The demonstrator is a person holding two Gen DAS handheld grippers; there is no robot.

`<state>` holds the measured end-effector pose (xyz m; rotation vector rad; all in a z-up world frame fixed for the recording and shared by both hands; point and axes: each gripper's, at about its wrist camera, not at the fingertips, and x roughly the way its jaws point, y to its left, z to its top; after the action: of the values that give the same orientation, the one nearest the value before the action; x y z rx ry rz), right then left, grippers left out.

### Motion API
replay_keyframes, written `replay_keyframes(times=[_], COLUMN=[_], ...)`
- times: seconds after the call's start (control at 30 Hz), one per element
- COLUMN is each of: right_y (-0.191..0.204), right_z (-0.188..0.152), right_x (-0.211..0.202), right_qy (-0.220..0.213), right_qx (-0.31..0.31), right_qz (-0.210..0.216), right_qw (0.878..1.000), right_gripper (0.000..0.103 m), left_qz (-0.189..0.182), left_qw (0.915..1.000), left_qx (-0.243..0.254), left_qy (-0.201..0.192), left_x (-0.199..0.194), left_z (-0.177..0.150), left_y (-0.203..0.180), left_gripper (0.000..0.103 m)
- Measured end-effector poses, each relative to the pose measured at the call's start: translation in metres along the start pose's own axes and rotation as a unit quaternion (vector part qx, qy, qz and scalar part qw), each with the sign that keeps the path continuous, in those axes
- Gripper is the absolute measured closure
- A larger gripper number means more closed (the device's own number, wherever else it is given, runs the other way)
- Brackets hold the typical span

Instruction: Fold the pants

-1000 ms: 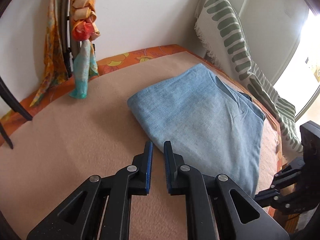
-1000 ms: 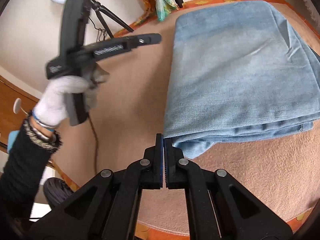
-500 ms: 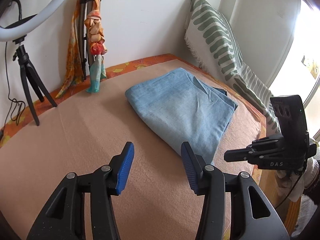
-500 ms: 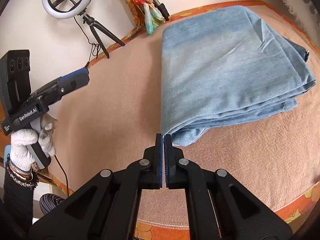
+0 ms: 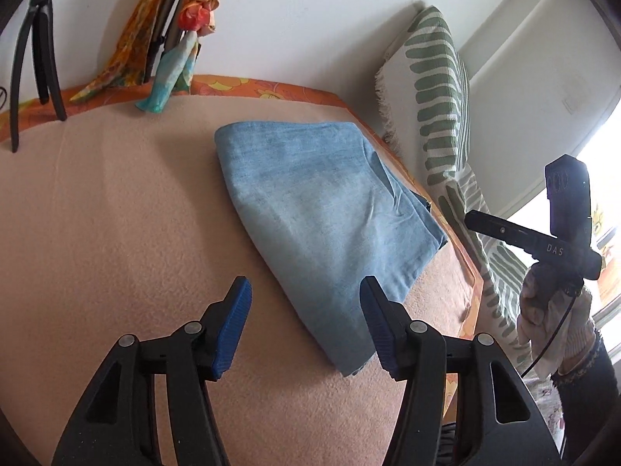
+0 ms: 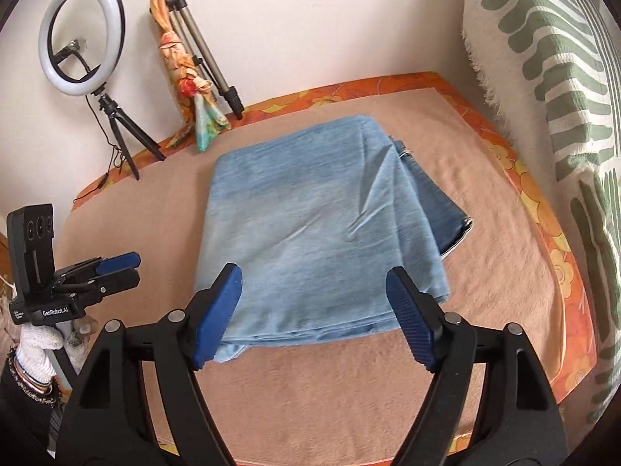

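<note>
Light blue denim pants (image 6: 310,209) lie folded in a thick rectangle on the beige blanket (image 6: 349,380). In the left wrist view the same pants (image 5: 326,209) stretch away from me, one corner nearest. My right gripper (image 6: 313,273) hovers above their near edge, its jaws opening wide with nothing pinched between the blue pads. My left gripper (image 5: 304,287) is near the pants' corner, its jaws also opening and empty. Each gripper shows in the other's view, held by a gloved hand: the left gripper (image 6: 134,268) off the pants' left side, the right gripper (image 5: 475,219) off the bed's right edge.
A ring light on a small tripod (image 6: 83,31) and a folded tripod wrapped in a scarf (image 6: 194,62) stand against the back wall. A green-striped throw (image 6: 543,58) rises along the right side. The orange floral bed edge (image 6: 543,202) borders the blanket.
Both grippers have gone from shut to open. The right gripper has lifted and drawn back from the pants' near corner; the left has also backed away and rolled. The pants stay folded.
</note>
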<state>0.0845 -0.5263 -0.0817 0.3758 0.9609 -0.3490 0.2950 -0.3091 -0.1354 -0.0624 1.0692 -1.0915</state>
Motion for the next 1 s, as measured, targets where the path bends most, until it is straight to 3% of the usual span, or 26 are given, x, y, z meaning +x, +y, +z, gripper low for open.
replay_keyframes(times=[0.2,0.43,0.57,0.8,0.93,1.0], right_y=[-0.043,-0.087,-0.099,-0.122,-0.138,-0.142], right_z=[0.020,0.035,0.041,0.051,0.050,0.047], right_x=[0.033,0.079,0.087,0.094,0.109,0.121], right_qy=[0.018,0.049,0.048,0.046,0.073,0.096], right_qx=[-0.003,0.019,0.022,0.039,0.068,0.085], right_qz=[0.005,0.040,0.088,0.099,0.150,0.190], right_qw=[1.000,0.998,0.995,0.993,0.984,0.973], right_gripper=[0.015,0.015,0.015,0.015,0.015,0.015], left_qz=[0.010,0.000,0.000,-0.002,-0.010,-0.021], left_qw=[0.9996,0.9973,0.9965,0.9957,0.9950,0.9934], left_qx=[-0.025,-0.073,-0.083,-0.091,-0.099,-0.112], left_qy=[0.003,0.007,0.008,0.015,0.014,0.011], left_x=[0.028,0.049,0.058,0.074,0.078,0.077], left_z=[0.005,0.012,0.014,0.011,0.012,0.012], left_y=[0.006,0.023,0.025,0.023,0.024,0.027], left_gripper=[0.046,0.046,0.046,0.046,0.046,0.046])
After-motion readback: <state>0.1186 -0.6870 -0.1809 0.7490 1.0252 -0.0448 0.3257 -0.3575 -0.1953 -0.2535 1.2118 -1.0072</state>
